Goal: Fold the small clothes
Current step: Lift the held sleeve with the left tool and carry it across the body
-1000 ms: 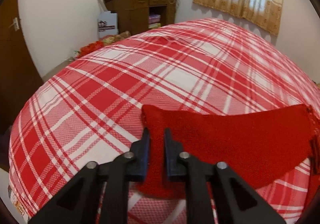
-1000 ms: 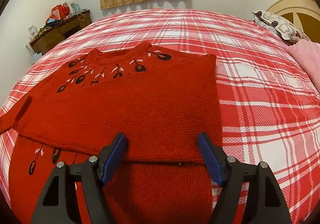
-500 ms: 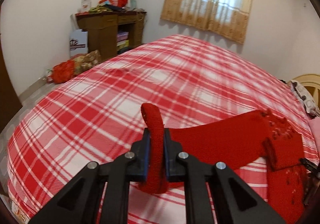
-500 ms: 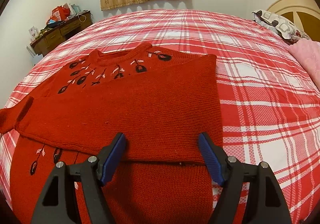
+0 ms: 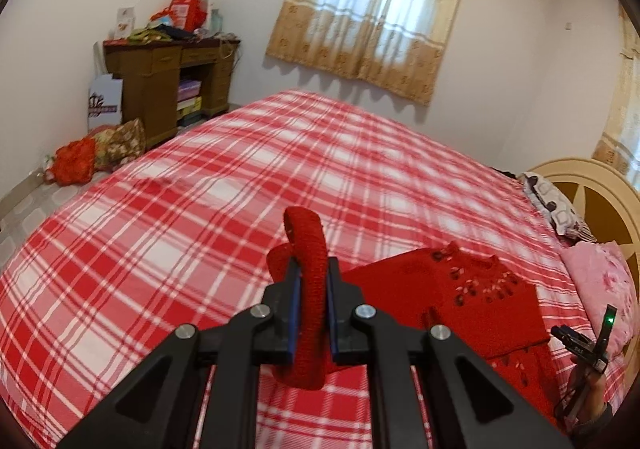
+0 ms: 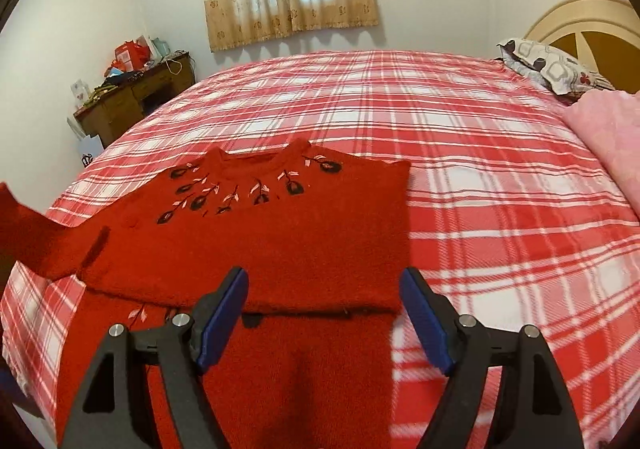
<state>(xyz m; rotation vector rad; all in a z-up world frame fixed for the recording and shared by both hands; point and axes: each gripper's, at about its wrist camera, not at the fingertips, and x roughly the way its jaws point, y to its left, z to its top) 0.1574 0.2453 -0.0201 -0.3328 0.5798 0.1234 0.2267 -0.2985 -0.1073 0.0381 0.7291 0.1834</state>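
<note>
While you read the left wrist view, note that your left gripper (image 5: 311,305) is clamped tight on a ribbed knit cuff (image 5: 308,249) of the red sweater (image 5: 472,301). The blue pads press both sides of the cuff, which arches up above the fingertips as a thick, rounded band, lifted clear of the bed (image 5: 200,217). The sweater body lies to the right on the red-and-white plaid sheet, its embroidered yoke visible. A pink blanket (image 5: 600,277) lies beside the rounded cream headboard (image 5: 592,185).

Turning to the right wrist view, your right gripper (image 6: 324,313) has its jaws spread wide and opening further; the blue pads (image 6: 224,313) stand apart over the sweater (image 6: 280,241) without pressing on it. The coarse knit lies flat in the middle of the bed (image 6: 480,153), one sleeve folded across the body in a straight band. Dark and pink flowers are stitched below the round neckline. At the left edge, the other sleeve (image 6: 28,237) rises off the sheet.
</note>
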